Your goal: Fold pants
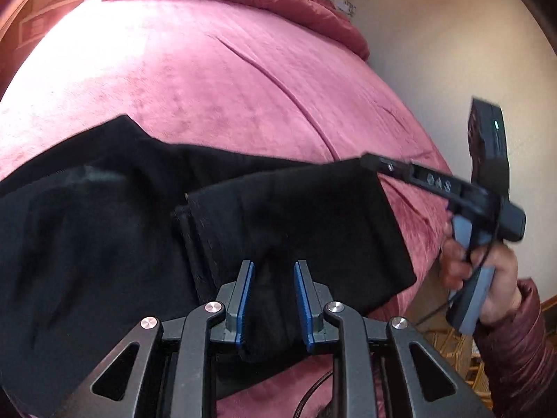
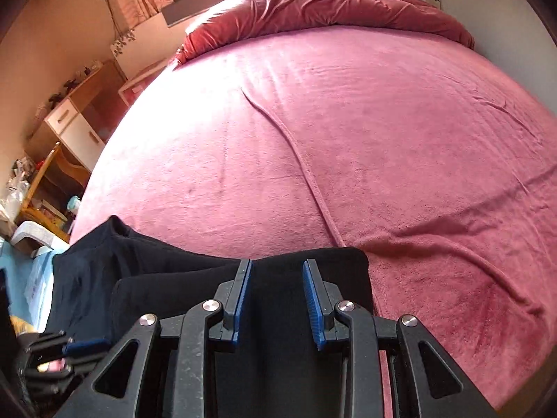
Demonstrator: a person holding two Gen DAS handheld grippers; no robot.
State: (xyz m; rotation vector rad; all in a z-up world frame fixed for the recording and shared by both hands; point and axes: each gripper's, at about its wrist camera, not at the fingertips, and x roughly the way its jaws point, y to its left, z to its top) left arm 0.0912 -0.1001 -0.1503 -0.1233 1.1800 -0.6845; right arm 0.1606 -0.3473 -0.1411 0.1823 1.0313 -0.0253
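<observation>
The black pants (image 1: 146,216) lie across the near edge of a bed covered with a pink blanket (image 1: 216,80). They are partly folded: one layer is doubled over the rest, with a hem edge (image 1: 189,240) showing just left of the left gripper's jaws.

The left gripper (image 1: 273,299) points down at the pants. Its jaws stand a narrow way apart, and black cloth bulges up in the gap between the blue pads (image 1: 243,299). The pads do not clearly press on the cloth, so the pants lie between the jaws rather than in a firm grip. The folded layer spreads ahead of and to the right of these jaws, ending in a straight edge over the blanket.

The right gripper (image 2: 278,299) also points down, with its jaws narrowly parted. Black cloth fills the space between its blue pads (image 2: 315,306) and runs on ahead of them to a rounded fold edge. Whether the pads pinch that cloth cannot be told from this view. In the left wrist view this gripper reaches in from the right, its tip at the far right corner of the folded layer, held by a hand (image 1: 487,271) in a dark red quilted sleeve (image 1: 522,345).

Beyond both pairs of jaws the blanket stretches away with a long crease, up to a bunched red duvet (image 2: 341,3) at the far end. Left of the right gripper's jaws, past the pants, stand a wooden cabinet (image 2: 73,122) and a cluttered shelf.
</observation>
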